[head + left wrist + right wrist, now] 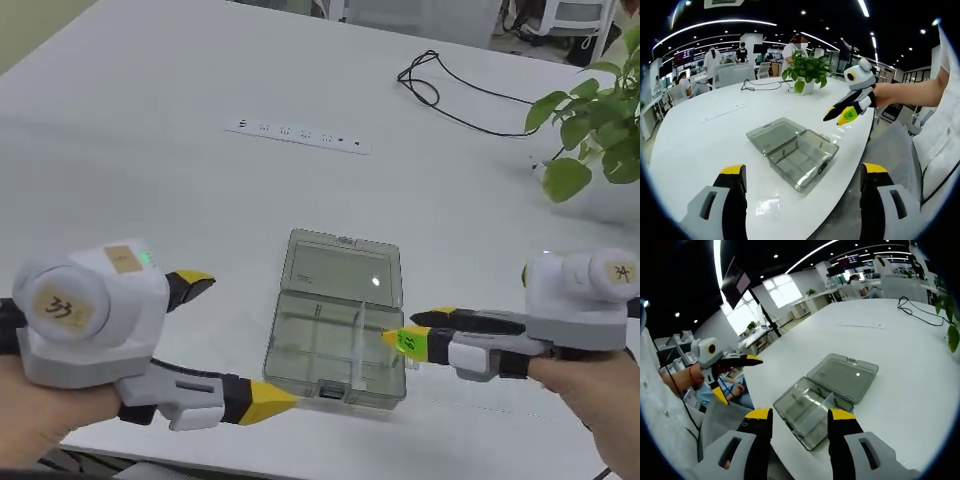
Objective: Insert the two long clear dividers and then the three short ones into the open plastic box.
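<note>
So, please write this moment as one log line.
box open on table | dividers inside, count unclear | left gripper open, empty | right gripper open, empty, by box

Colour check from my end: the bench (150, 160) is plain white with a slight sheen. The box (300, 352) is see-through smoky grey with a greenish tint, the lid (343, 268) is the same, and there's a darker latch (328, 392) on the front edge. Both claws have white and light-grey bodies, black jaws and yellow tips. The left claw (245, 340) wears a tan sticker with dark handwriting. The right claw (402, 330) has a tan one too, plus a lime-yellow tag with green scribble near its tip. White power strip (297, 135), black cable (440, 95), green-leafed plant (595, 120).
</note>
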Motion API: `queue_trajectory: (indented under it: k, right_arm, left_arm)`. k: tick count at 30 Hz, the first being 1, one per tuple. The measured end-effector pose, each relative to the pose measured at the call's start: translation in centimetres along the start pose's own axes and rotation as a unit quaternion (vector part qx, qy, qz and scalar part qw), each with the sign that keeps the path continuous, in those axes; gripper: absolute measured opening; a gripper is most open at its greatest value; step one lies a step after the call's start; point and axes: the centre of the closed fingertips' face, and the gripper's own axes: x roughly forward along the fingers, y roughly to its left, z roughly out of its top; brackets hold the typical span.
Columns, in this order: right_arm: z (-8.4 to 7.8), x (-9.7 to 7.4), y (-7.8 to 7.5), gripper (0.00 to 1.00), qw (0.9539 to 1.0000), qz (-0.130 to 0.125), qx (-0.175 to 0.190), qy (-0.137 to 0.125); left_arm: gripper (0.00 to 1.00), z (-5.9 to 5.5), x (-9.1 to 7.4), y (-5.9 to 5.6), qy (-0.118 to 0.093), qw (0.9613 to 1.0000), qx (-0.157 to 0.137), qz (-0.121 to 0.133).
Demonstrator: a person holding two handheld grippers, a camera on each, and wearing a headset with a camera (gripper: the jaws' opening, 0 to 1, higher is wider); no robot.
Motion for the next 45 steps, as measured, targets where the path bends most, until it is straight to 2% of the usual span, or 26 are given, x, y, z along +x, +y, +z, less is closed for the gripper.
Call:
queue_trajectory:
  k: [2,3,10,13,18,22,25,27,28,30,31,35,37,38,39,44,45]
  right_arm:
    - [-0.2,-0.6,0.2,0.50,1.0000,0.004,-0.008,-0.001]
    - [-0.1,-0.9,0.3,0.52,0.9997,0.006,-0.022,-0.011]
    - [-0.6,-2.4,0.5,0.67,0.9983,0.017,-0.047,-0.031]
    - [-1.4,-2.8,0.4,0.74,0.9970,0.021,-0.069,-0.029]
    - [-2.7,-3.8,-0.1,0.80,0.9951,0.017,-0.093,-0.026]
    - [-3.4,-4.6,-0.6,0.84,0.9928,0.009,-0.115,-0.034]
    - [-3.9,-5.1,-0.7,0.85,0.9923,0.007,-0.119,-0.035]
    - [-4.0,-5.3,-0.5,0.85,0.9921,0.007,-0.120,-0.038]
    - [-4.2,-5.4,-0.5,0.85,0.9918,0.003,-0.122,-0.037]
    - [-4.4,-5.6,-0.4,0.85,0.9917,-0.001,-0.124,-0.035]
    - [-4.5,-5.7,-0.4,0.85,0.9916,-0.002,-0.124,-0.035]
    - [-4.5,-6.1,-0.4,0.85,0.9920,-0.008,-0.119,-0.043]
    - [-4.5,-6.1,-0.4,0.85,0.9920,-0.009,-0.118,-0.044]
    - [-4.5,-6.2,-0.4,0.85,0.9920,-0.009,-0.117,-0.046]
    - [-4.6,-6.2,-0.4,0.85,0.9921,-0.009,-0.117,-0.046]
    - [-4.9,-6.4,-0.3,0.85,0.9917,-0.012,-0.121,-0.042]
    - [-4.9,-6.4,-0.3,0.85,0.9918,-0.012,-0.119,-0.045]
  left_arm:
    - [0.97,-0.1,0.1,0.0,0.003,1.0000,0.001,0.000]
    - [0.96,-0.3,0.1,0.1,0.005,1.0000,0.001,0.000]
    - [0.95,-1.4,0.0,0.7,0.027,0.9996,0.001,0.004]
    - [0.94,-1.8,-0.1,1.1,0.037,0.9993,-0.001,0.008]
    - [0.90,-3.0,0.1,2.1,0.059,0.9980,-0.015,0.019]
    - [0.87,-4.3,0.5,2.8,0.088,0.9956,-0.022,0.024]
    - [0.84,-5.6,0.6,3.4,0.120,0.9920,-0.028,0.029]
    - [0.80,-6.1,0.9,3.8,0.129,0.9907,-0.030,0.032]
    - [0.79,-6.8,0.9,4.3,0.147,0.9878,-0.035,0.036]
    - [0.74,-7.6,1.1,4.7,0.173,0.9833,-0.038,0.041]
    - [0.72,-7.7,1.4,4.8,0.173,0.9834,-0.035,0.042]
    - [0.67,-9.1,2.1,5.7,0.210,0.9757,-0.041,0.048]
    - [0.66,-9.5,2.5,5.9,0.214,0.9749,-0.039,0.047]
    - [0.64,-10.2,2.6,6.0,0.235,0.9701,-0.040,0.048]
    - [0.63,-10.5,2.7,6.1,0.241,0.9686,-0.039,0.047]
    - [0.58,-11.6,3.4,6.9,0.260,0.9636,-0.037,0.049]
    - [0.58,-11.9,3.5,7.1,0.268,0.9613,-0.038,0.051]
